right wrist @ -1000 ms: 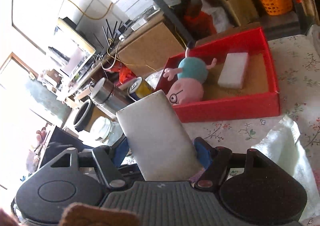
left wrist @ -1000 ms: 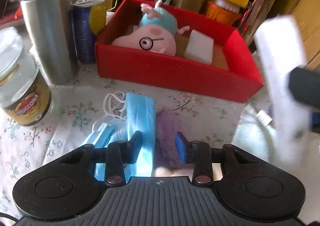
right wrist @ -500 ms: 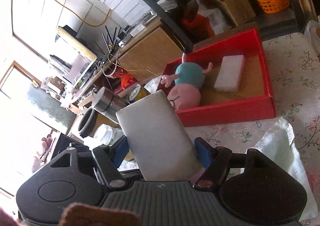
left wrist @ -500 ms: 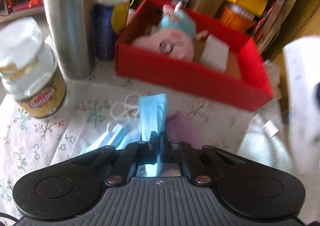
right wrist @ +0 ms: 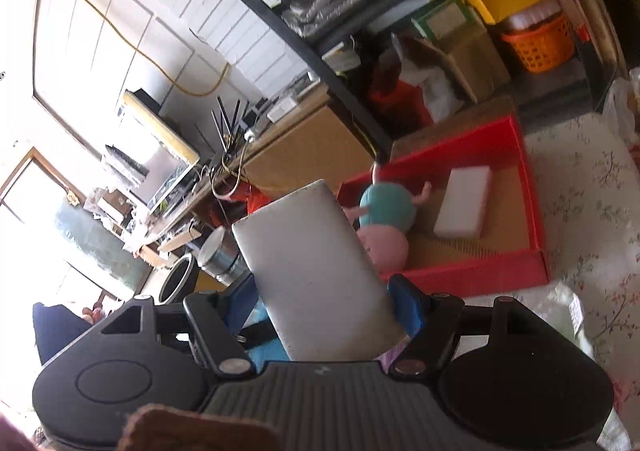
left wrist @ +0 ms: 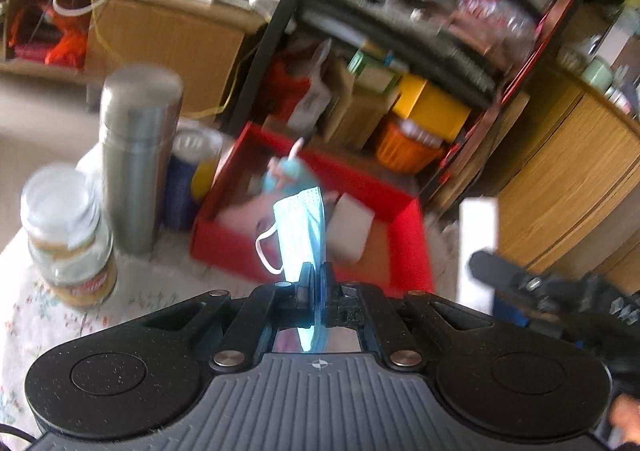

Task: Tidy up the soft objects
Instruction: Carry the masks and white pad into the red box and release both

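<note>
My left gripper (left wrist: 316, 283) is pinching the blue mask (left wrist: 302, 227) above the red box's (left wrist: 412, 251) near wall; my right gripper (right wrist: 326, 297) clamps a white sponge (right wrist: 316, 267). I'd carry both past that wall before releasing, watching the ear loop.

The box (right wrist: 536, 211) sits on the table (right wrist: 580, 187). In it, the plush (right wrist: 384, 227) lies left of the sponge (right wrist: 464, 203). The flask (left wrist: 136, 155), can (left wrist: 188, 175) and jar (left wrist: 68, 235) stand left of the box.

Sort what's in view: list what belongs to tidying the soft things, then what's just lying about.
Belongs to the job: blue face mask in the left gripper; white sponge in the right gripper; red box; plush pig; second sponge.

Lying about: steel flask; glass jar; drink can.
</note>
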### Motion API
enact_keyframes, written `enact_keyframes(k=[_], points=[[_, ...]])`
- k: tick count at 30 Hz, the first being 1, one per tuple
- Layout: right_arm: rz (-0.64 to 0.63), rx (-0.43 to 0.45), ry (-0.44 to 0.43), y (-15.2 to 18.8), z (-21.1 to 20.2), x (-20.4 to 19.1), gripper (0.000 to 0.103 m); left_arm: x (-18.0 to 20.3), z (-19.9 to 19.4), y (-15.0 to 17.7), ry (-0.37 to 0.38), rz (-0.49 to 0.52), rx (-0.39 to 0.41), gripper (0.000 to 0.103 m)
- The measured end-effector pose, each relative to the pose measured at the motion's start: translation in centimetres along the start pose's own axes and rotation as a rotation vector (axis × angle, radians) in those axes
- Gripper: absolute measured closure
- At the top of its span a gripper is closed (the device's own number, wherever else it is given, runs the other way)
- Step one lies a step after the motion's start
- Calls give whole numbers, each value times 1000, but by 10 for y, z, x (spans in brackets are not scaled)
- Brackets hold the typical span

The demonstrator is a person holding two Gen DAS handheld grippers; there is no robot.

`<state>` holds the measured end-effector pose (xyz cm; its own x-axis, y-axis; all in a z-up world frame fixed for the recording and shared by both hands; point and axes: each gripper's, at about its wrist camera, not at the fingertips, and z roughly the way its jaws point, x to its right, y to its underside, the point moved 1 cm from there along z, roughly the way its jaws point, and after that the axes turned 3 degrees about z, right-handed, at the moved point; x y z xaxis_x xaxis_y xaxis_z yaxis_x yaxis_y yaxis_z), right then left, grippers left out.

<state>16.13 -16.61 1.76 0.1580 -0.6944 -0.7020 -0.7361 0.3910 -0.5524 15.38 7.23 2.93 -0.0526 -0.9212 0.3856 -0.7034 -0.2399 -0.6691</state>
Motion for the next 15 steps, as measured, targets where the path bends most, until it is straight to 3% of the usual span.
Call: enact_keyframes(k=[5, 15], points=[[-24, 50, 19, -5, -3, -3, 60, 14, -9, -14, 2, 24, 74, 103], [-87, 151, 69, -28, 1, -12, 60, 40, 13, -41, 0, 68, 145, 103]])
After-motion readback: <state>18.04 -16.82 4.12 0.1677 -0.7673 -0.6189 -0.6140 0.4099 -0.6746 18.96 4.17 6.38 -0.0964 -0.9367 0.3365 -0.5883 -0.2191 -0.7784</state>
